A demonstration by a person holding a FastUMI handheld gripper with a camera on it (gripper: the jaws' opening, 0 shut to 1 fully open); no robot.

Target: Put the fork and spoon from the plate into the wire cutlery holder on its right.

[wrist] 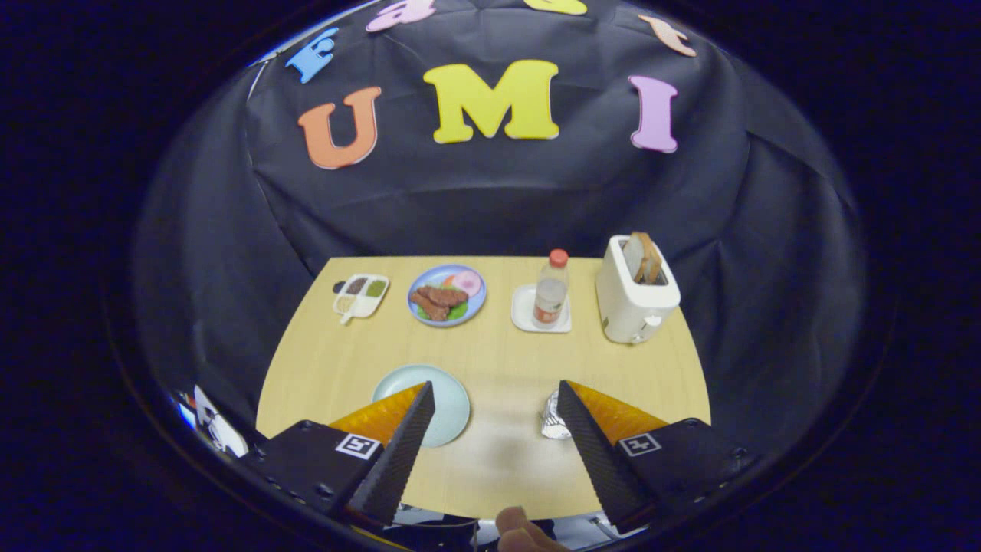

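Gripper (pixel 496 399) held wide over the table's near edge — nothing between its fingers.

On the wooden table (pixel 490 460), the toaster (pixel 634 299) with bread stands at the far right corner; a pale plate (pixel 448 395) lies partly behind the left finger — no cutlery can be made out on it; the wire cutlery holder (pixel 553 416) peeks from behind the right finger.
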